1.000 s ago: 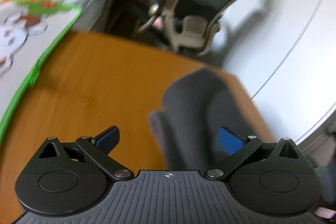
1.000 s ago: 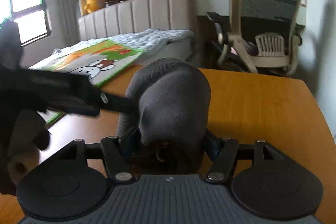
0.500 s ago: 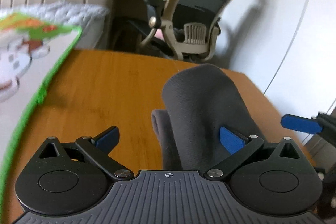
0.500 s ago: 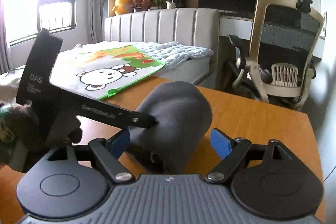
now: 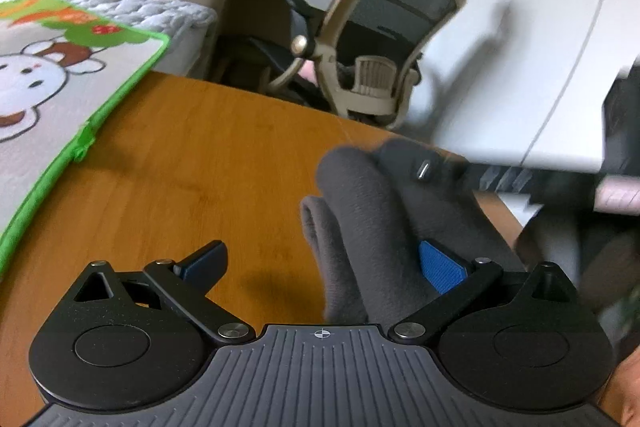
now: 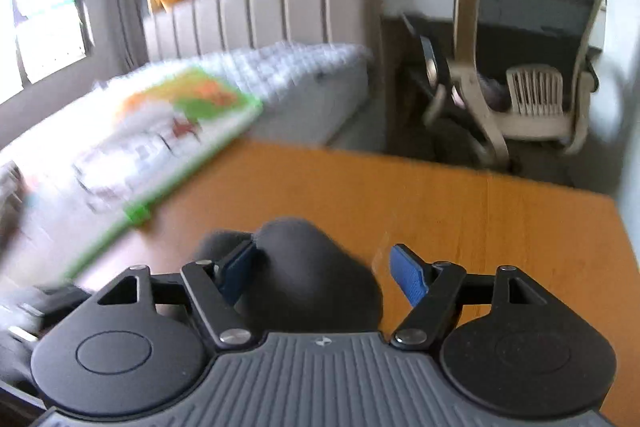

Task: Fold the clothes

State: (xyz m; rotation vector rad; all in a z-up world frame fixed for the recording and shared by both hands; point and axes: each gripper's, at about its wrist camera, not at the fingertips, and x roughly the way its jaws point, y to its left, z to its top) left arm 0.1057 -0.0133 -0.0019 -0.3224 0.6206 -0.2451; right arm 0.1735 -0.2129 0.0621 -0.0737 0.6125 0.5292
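Grey folded garment point(image 5: 376, 227) sits bundled on the bench point(image 5: 192, 163) near its right edge. Both the left gripper point(image 5: 324, 263) and right gripper point(image 6: 324, 271) stand released around it; a careless brush could unroll the fold.

text: none legible in either wrist view | left gripper point(image 5: 322, 267) body: only a small crosshair mark, no letters | right gripper point(image 6: 324, 269) body: same kind of mark, blurred | cartoon mat point(image 5: 60, 99) ahead-left: a picture, no readable words
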